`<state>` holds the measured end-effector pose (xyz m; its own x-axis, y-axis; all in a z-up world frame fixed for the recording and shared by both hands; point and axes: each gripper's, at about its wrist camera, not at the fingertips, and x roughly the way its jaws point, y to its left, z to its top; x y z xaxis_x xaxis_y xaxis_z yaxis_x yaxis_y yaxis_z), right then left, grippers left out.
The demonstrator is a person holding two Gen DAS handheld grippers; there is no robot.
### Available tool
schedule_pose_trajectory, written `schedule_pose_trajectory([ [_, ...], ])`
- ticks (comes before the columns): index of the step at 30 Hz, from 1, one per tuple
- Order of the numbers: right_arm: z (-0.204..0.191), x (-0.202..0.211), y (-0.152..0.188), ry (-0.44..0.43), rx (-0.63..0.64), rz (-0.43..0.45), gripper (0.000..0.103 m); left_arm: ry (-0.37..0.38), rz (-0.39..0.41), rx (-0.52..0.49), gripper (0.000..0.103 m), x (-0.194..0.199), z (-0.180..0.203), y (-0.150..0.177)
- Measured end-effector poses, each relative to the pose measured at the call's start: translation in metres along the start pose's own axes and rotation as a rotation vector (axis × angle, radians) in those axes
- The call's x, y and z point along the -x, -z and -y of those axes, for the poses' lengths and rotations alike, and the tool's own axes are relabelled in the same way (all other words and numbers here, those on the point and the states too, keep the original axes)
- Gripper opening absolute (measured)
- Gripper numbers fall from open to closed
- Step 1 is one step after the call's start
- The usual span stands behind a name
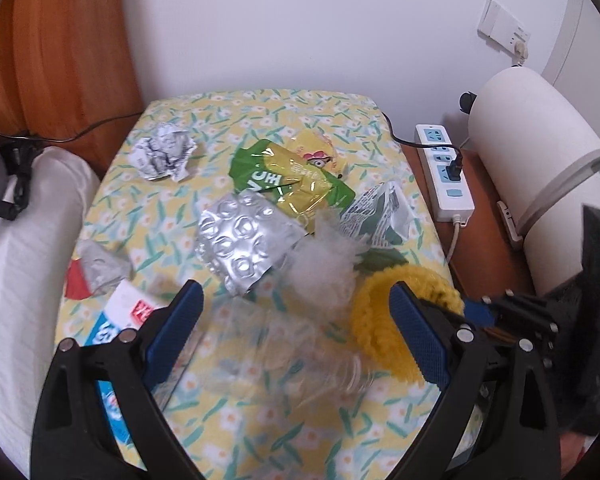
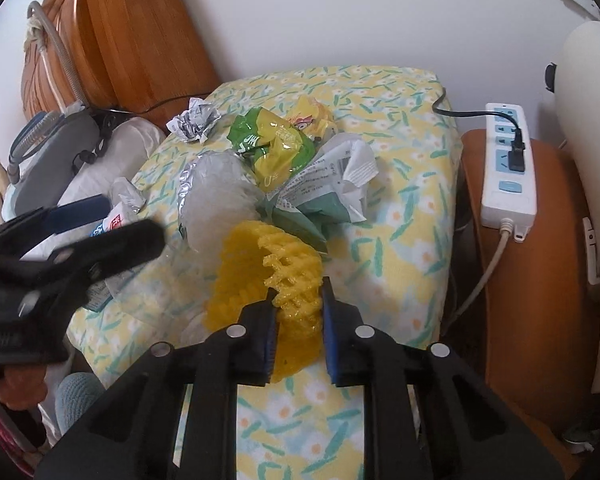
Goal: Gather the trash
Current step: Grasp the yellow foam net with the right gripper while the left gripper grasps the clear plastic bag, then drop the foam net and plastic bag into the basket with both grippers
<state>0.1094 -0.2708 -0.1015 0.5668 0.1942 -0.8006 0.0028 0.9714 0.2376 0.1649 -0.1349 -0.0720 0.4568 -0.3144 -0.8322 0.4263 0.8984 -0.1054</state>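
Observation:
My right gripper (image 2: 298,292) is shut on a yellow foam net (image 2: 256,264) at the near right of the floral-cloth table (image 2: 412,216). My left gripper (image 1: 296,292) hangs open over a blurred clear plastic sheet (image 1: 284,352), touching nothing; the net (image 1: 374,320) lies just right of it. Beyond lie a silver blister foil (image 1: 244,240), a green and yellow snack bag (image 1: 288,180), a printed white wrapper (image 1: 380,212), crumpled paper (image 1: 164,152), a grey and red wrapper (image 1: 96,272) and a blue and white packet (image 1: 124,312).
A white power strip (image 1: 444,168) with a black plug lies on a wooden stand right of the table, beside a white cylinder (image 1: 532,184). White bedding (image 1: 24,248) borders the left edge, with a wooden headboard (image 1: 60,48) behind. A grey device with a hose (image 2: 48,156) rests there.

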Motion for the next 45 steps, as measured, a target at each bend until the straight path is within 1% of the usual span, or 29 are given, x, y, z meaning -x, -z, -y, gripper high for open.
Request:
schedule_pose_trajectory([
  [3, 0.002, 0.013, 0.007, 0.024, -0.012, 0.028, 0.017, -0.013, -0.026, -0.012, 0.088, -0.014, 0.006, -0.009],
  [5, 0.002, 0.019, 0.01, 0.047, -0.009, 0.043, 0.017, -0.018, -0.05, -0.022, 0.08, -0.022, 0.011, -0.012],
  [6, 0.001, 0.021, 0.011, 0.066, -0.003, 0.049, 0.017, -0.018, -0.066, -0.025, 0.078, -0.026, 0.013, -0.013],
  [7, 0.0, 0.023, 0.012, 0.079, 0.002, 0.054, 0.017, -0.022, -0.082, -0.027, 0.075, -0.031, 0.016, -0.014],
  [8, 0.0, 0.023, 0.012, 0.085, 0.004, 0.056, 0.018, -0.027, -0.093, -0.03, 0.069, -0.034, 0.018, -0.014],
  [9, 0.0, 0.024, 0.013, 0.091, 0.006, 0.058, 0.017, -0.032, -0.104, -0.033, 0.066, -0.037, 0.019, -0.014],
  [10, 0.0, 0.025, 0.014, 0.093, 0.008, 0.059, 0.018, -0.042, -0.117, -0.035, 0.059, -0.041, 0.021, -0.014],
  [11, 0.0, 0.025, 0.015, 0.093, 0.007, 0.059, 0.018, -0.048, -0.125, -0.037, 0.049, -0.043, 0.022, -0.014],
  [12, 0.001, 0.025, 0.016, 0.095, 0.006, 0.06, 0.018, -0.052, -0.133, -0.04, 0.045, -0.045, 0.023, -0.014],
  [13, 0.002, 0.026, 0.016, 0.099, 0.006, 0.061, 0.018, -0.052, -0.141, -0.04, 0.037, -0.048, 0.025, -0.014],
  [14, 0.002, 0.027, 0.017, 0.099, 0.005, 0.06, 0.018, -0.054, -0.141, -0.039, 0.034, -0.048, 0.025, -0.015],
  [16, 0.003, 0.028, 0.017, 0.098, 0.002, 0.061, 0.018, -0.06, -0.134, -0.044, 0.03, -0.047, 0.028, -0.017],
  [20, -0.001, 0.034, 0.019, 0.099, 0.002, 0.077, 0.018, -0.049, -0.098, -0.057, 0.028, -0.033, 0.032, -0.021],
  [24, -0.008, 0.045, 0.022, 0.091, 0.016, 0.102, 0.018, -0.04, -0.028, -0.052, 0.028, 0.0, 0.033, -0.023],
  [28, -0.019, 0.062, 0.026, 0.076, 0.039, 0.125, 0.018, -0.056, 0.038, -0.039, 0.028, 0.043, 0.026, -0.014],
  [30, -0.026, 0.07, 0.029, 0.054, 0.053, 0.131, 0.018, -0.065, 0.055, -0.024, 0.028, 0.064, 0.018, -0.005],
  [32, -0.032, 0.078, 0.035, 0.033, 0.069, 0.126, 0.018, -0.089, 0.068, -0.008, 0.028, 0.085, 0.011, 0.011],
  [34, -0.039, 0.085, 0.044, 0.01, 0.088, 0.114, 0.018, -0.098, 0.062, 0.011, 0.028, 0.102, 0.003, 0.035],
  [36, -0.048, 0.09, 0.058, -0.017, 0.115, 0.088, 0.018, -0.101, 0.044, 0.026, 0.028, 0.109, 0.0, 0.055],
  [39, -0.061, 0.093, 0.082, -0.04, 0.146, 0.035, 0.018, -0.11, 0.012, 0.054, 0.028, 0.117, -0.006, 0.097],
  [43, -0.077, 0.087, 0.122, -0.063, 0.18, -0.061, 0.018, -0.078, -0.061, 0.077, 0.028, 0.117, -0.012, 0.161],
  [45, -0.084, 0.081, 0.142, -0.061, 0.2, -0.109, 0.018, -0.074, -0.084, 0.084, 0.028, 0.115, -0.014, 0.187],
])
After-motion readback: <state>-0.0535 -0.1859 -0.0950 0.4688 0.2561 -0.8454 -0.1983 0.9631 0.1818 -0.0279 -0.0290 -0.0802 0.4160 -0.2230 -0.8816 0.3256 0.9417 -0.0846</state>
